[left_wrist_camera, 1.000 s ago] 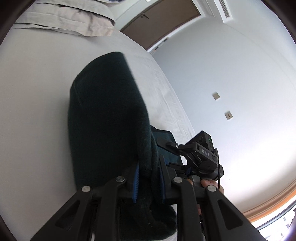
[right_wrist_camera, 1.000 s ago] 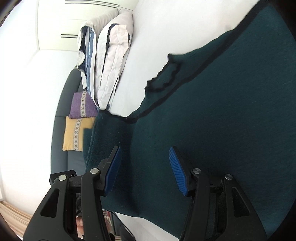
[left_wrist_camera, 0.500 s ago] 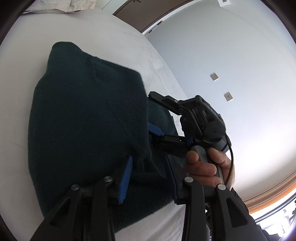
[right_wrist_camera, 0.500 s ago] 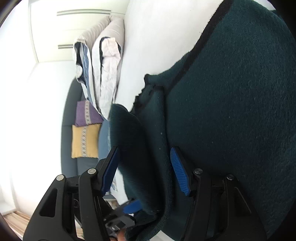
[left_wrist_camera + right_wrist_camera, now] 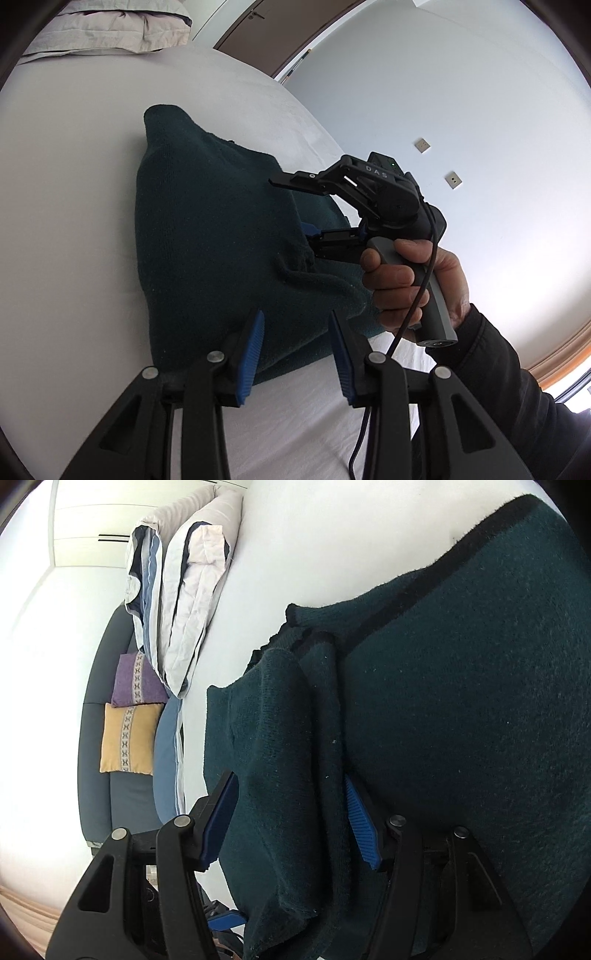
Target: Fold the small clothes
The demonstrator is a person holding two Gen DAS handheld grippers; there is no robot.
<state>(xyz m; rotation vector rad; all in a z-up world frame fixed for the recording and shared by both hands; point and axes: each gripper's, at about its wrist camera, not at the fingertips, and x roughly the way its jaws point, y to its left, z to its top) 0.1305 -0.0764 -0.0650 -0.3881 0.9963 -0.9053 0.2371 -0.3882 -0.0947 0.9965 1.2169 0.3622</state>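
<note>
Lying folded on the white bed sheet [image 5: 66, 229], the dark green knitted sweater [image 5: 207, 236] ran its long axis away from the left camera toward the grey pillows [image 5: 110, 29] at the head of the bed, its narrow end pointing that way. In the right view the black-trimmed edge of the garment [image 5: 461, 709] crossed the frame diagonally, with a folded layer bunched up in front.

The left hand-held gripper [image 5: 295, 354] stood with its blue pads apart, at the near edge of the sweater and clamping nothing. The right hand-held gripper [image 5: 291, 819] was also spread, its pads straddling a raised fold of the knit; whether they touched it could not be told. The person's right hand [image 5: 410, 280] held its grey handle.

A brown door [image 5: 280, 26] and pale wall [image 5: 461, 110] lay beyond the bed. A dark sofa [image 5: 99, 738] carried a purple cushion [image 5: 136, 683] and a yellow cushion [image 5: 125, 738].
</note>
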